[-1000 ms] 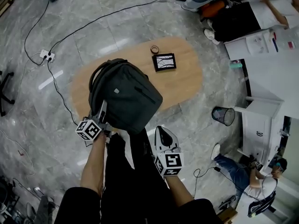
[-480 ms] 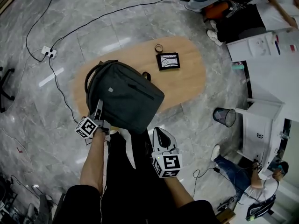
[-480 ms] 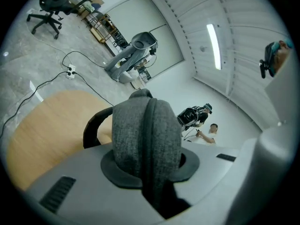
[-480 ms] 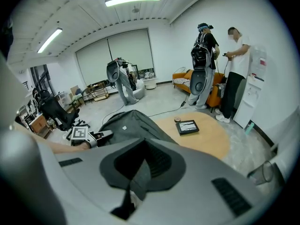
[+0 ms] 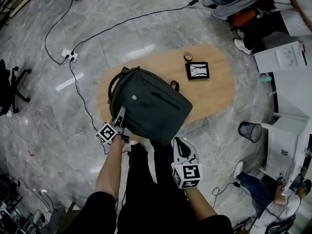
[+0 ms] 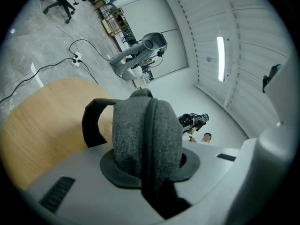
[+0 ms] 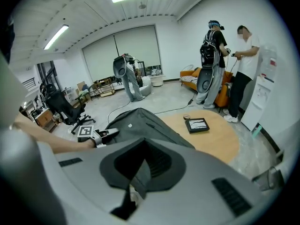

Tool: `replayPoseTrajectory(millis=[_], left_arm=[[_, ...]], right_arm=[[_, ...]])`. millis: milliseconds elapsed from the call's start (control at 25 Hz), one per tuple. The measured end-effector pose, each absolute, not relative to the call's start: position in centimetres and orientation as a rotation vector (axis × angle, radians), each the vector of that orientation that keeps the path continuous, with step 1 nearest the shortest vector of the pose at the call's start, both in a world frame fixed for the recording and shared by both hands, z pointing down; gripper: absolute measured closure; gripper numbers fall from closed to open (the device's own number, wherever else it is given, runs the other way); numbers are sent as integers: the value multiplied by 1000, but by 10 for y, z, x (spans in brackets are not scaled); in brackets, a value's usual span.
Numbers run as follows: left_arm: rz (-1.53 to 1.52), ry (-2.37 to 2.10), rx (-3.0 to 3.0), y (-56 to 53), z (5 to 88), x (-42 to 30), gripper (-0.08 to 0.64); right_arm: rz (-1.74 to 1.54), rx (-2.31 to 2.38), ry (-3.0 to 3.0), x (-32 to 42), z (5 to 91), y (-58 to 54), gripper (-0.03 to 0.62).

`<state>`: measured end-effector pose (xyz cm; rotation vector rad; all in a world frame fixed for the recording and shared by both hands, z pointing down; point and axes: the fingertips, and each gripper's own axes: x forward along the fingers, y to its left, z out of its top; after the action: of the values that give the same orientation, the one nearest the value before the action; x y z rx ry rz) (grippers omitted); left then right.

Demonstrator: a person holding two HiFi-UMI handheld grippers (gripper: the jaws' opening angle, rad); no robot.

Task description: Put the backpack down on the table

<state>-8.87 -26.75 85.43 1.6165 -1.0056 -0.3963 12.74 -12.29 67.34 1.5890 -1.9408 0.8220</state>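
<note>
A dark grey backpack (image 5: 151, 106) lies tilted on the left half of the oval wooden table (image 5: 217, 94), its near corner over the table's near edge. My left gripper (image 5: 120, 113) grips the bag's left near side. In the left gripper view, a thick grey padded part of the backpack (image 6: 145, 135) fills the gap of the left gripper (image 6: 150, 175). Its jaws have just been opening, with the fabric still between them. My right gripper (image 5: 178, 141) hangs shut just off the bag's near corner, holding nothing. The right gripper view shows the backpack (image 7: 140, 121) ahead.
A black framed picture (image 5: 197, 70) and a small tape roll (image 5: 188, 56) lie on the table's far right. A wire bin (image 5: 250, 130), white cabinets (image 5: 287, 145), a power strip with cables (image 5: 68, 55) and an office chair (image 5: 12, 87) stand around. People stand by the wall (image 7: 225, 64).
The backpack has come down and flattened onto the tabletop, and my left gripper has sunk with it. My right gripper has drifted a little but still holds nothing.
</note>
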Motion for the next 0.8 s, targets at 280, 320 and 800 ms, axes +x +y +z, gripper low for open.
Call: replayPoseTrajectory(millis=[280,320,800], left_arm=[[-468,-982,1538,-266,877,-107,443],[-496,-968,1513,-265,881,-106,437],[-622,-844,1342,-228,906,-117,353]], right_arm=[[861,1548,-1942,92,703,-132,581],[861,1546,-1940,90,705,-132,581],[868,1487,-1933,57,719,-125,581]])
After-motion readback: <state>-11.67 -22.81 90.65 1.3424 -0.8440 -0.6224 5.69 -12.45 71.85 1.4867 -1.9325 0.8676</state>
